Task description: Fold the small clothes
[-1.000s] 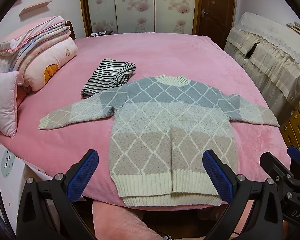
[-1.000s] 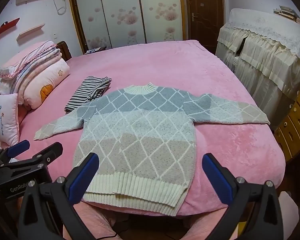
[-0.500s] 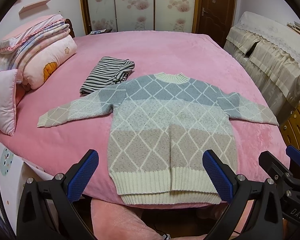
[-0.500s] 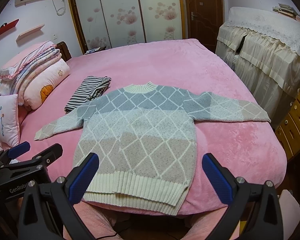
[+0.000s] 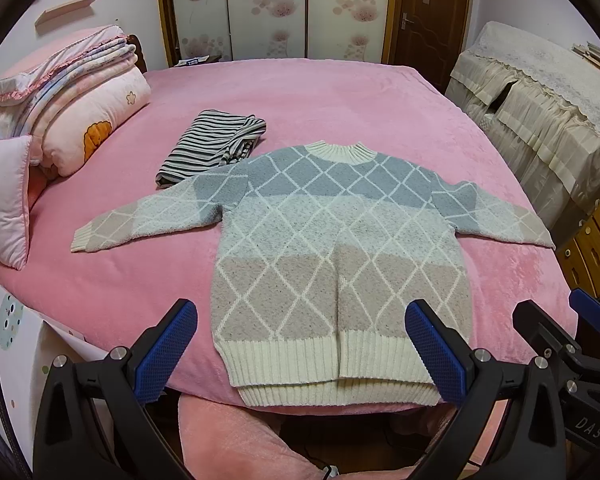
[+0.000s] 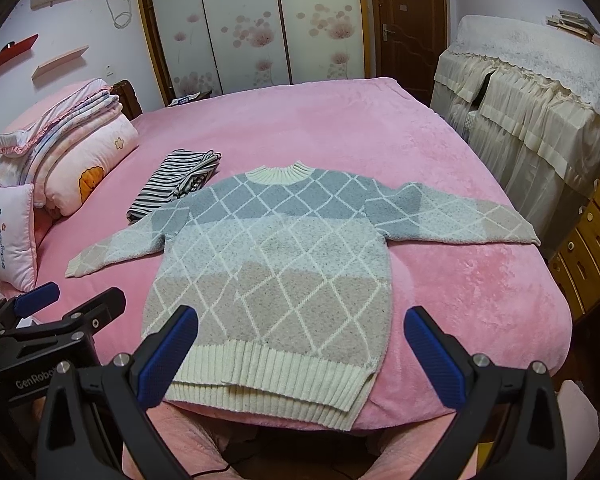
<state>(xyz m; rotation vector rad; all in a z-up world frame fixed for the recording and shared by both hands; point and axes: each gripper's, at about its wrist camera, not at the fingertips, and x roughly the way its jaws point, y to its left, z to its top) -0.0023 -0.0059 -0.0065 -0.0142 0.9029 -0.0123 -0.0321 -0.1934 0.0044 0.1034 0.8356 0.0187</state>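
While the diamond-pattern knit sweater lies flat and face up on the pink bedspread, both grippers hover at the near edge of the bed, clear of the fabric. The left gripper has its jaws spread wide and holds nothing; its blue pads frame the ribbed hem. The right gripper is likewise spread wide and empty, positioned over the same hem. Both sleeves are extended outward, the collar pointing toward the wardrobe doors. A folded striped garment rests just beyond the sweater's left sleeve, its near corner touching or overlapped by the shoulder. Stacked bedding and a pink cushion sit along the left side of the bed.
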